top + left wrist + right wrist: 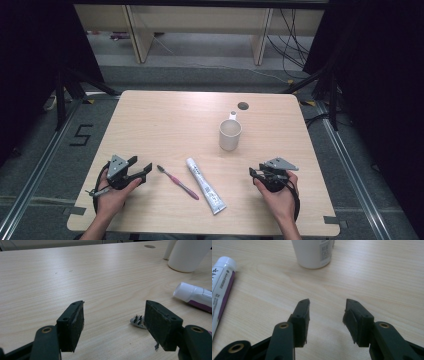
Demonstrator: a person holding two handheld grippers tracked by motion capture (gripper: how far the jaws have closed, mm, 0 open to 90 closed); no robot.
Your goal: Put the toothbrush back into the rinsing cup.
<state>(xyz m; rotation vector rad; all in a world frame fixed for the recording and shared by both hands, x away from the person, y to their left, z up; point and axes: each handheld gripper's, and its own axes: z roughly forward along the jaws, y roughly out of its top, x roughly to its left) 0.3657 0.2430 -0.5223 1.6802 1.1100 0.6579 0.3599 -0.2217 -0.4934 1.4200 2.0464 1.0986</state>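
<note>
We find the left gripper (143, 166) with jaws apart and empty, the toothbrush (177, 182) just beside its right jaw. The right gripper (256, 171) is likewise parted, holding nothing. We advise straddling the handle squarely before closing.

From my remote seat I see a light wood table (165, 120) with rounded corners and a small round hole (243, 105) near its far edge. Grey floor (200, 75) beneath, black "5" (80, 135) marked at left. Metal rails (355, 170) run along both sides. Pale wooden shelving legs (139, 35) stand beyond. Black curtains (380, 75) flank the space; cables (292, 40) trail far right. Even overhead light.
</note>
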